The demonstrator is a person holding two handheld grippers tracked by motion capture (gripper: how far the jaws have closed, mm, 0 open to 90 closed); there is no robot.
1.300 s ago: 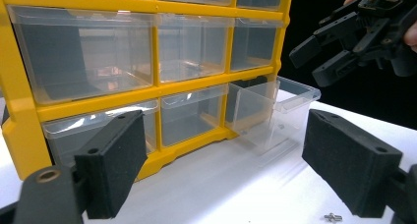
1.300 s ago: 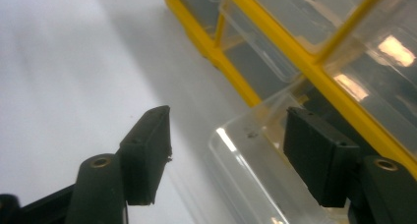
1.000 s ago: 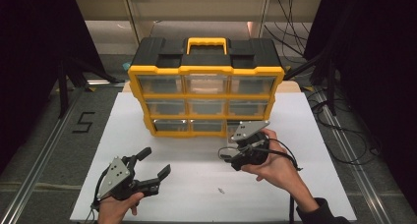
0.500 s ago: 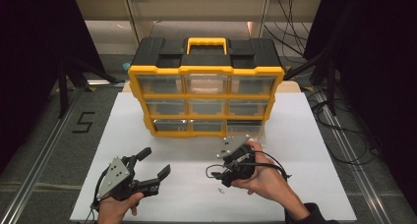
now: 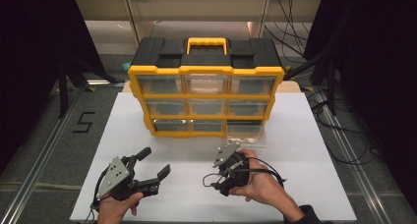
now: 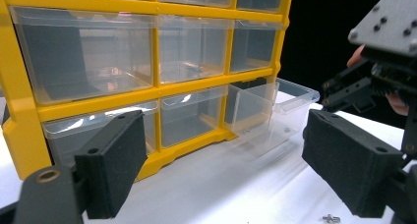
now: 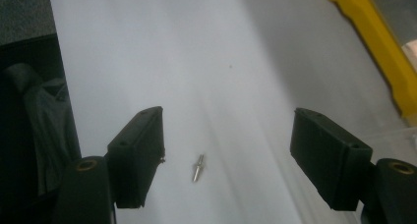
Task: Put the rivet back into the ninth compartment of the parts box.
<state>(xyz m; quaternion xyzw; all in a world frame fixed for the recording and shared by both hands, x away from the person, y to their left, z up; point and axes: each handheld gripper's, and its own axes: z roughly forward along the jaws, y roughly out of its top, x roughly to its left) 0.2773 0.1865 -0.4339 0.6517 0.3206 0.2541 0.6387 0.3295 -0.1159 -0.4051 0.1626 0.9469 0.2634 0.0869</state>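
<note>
While the right hand-held gripper [image 7: 226, 157] hangs wide open over the tiny silver metal screw [image 7: 198, 167] on the white worktop [image 7: 162, 62], a sloppy pinch could flick it away (left hand-held gripper [image 5: 152, 164] idles open too).

Bright white table [image 5: 314, 135] against dark surroundings; right gripper view blurred (motion-smeared), drawers glaring.

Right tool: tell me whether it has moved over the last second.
Yes. The right tool moved away from the yellow drawer cabinet, toward the person and leftward.
</note>
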